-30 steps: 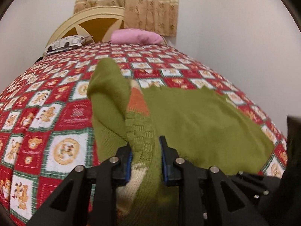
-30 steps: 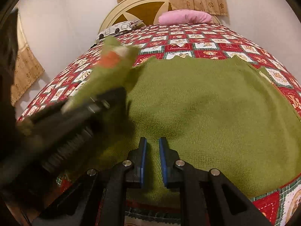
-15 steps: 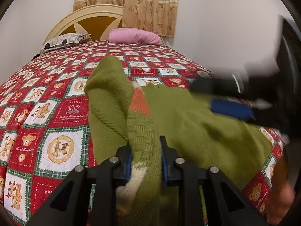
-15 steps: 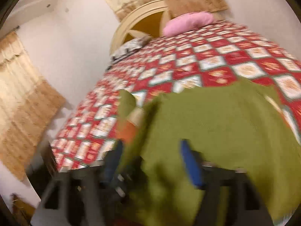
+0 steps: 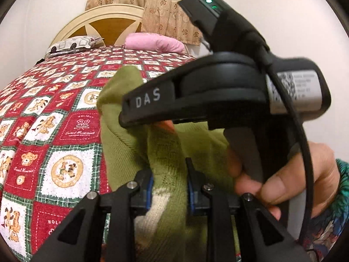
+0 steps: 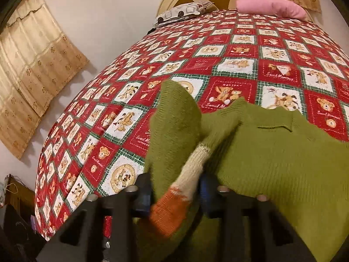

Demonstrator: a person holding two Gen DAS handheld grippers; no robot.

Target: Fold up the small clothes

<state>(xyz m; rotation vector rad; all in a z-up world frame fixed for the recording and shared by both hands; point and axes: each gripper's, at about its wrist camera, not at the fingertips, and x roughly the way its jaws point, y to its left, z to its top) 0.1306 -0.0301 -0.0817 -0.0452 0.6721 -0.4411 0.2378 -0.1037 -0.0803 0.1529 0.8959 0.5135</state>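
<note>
A small olive-green knit sweater point(image 6: 283, 152) with a cream and orange band lies on the bed. My left gripper point(image 5: 169, 187) is shut on a bunched fold of the sweater point(image 5: 165, 170), lifted off the quilt. My right gripper point(image 6: 174, 185) has the cream and orange band of the sweater between its blue-padded fingers; the jaws stand fairly wide around the thick fold. In the left wrist view the right gripper's black body point(image 5: 218, 91) crosses close in front, held by a hand point(image 5: 283, 174), and hides much of the sweater.
The bed carries a red, white and green teddy-bear quilt point(image 6: 152, 87). A pink pillow point(image 6: 270, 6) and a patterned pillow point(image 6: 183, 13) lie by the cream headboard point(image 5: 98, 26). Beige curtains point(image 6: 32, 76) hang on the left wall. The bed's left edge drops to dark clutter point(image 6: 13, 229).
My right gripper has swung left off the flat sweater, crossed in front of the left gripper and now has the lifted cream and orange fold between its fingers. The left gripper kept its hold.
</note>
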